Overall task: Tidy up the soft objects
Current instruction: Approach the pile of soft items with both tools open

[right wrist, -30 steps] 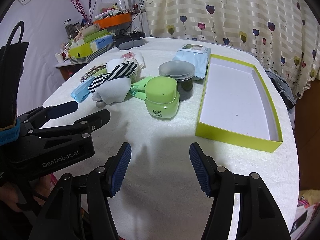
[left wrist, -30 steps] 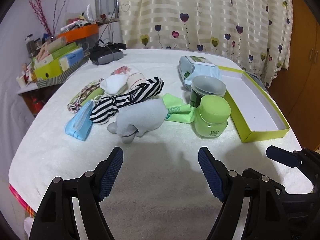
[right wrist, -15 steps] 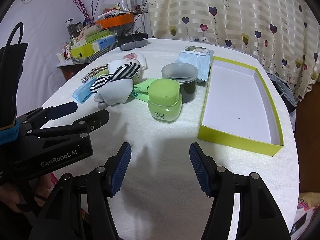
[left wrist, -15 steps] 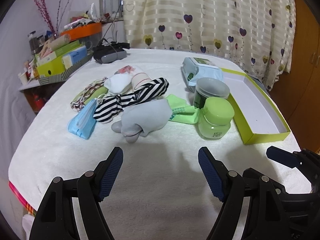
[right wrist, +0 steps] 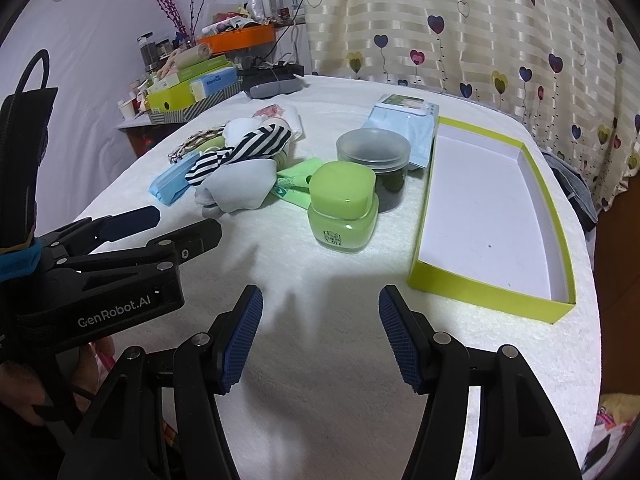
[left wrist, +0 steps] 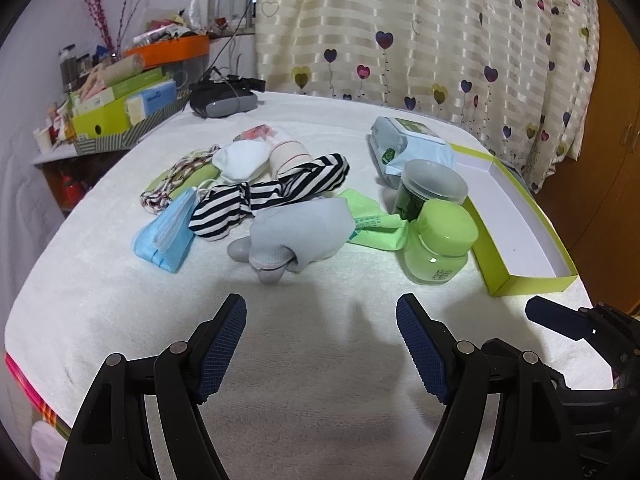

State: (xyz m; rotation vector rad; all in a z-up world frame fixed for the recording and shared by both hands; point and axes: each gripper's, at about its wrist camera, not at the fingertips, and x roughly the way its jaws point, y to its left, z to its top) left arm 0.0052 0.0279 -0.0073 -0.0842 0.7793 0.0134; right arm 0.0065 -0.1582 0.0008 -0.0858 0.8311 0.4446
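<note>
A white towel-covered table (left wrist: 120,300) stands before a heart-print curtain (left wrist: 440,40), and the grey sock (left wrist: 296,228) lies beyond both the left gripper (left wrist: 320,320) and right gripper (right wrist: 320,312), whose 2 fingers each are spread and empty.

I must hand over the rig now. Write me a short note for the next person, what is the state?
Left hand-held gripper: open, empty, above the white towel.
Right hand-held gripper: open, empty.
Grey sock, black-and-white striped cloth and blue face mask lie piled left of the green jar.
Yellow-green cardboard box: holds nothing.
Done: nothing sorted. Left: everything.
</note>
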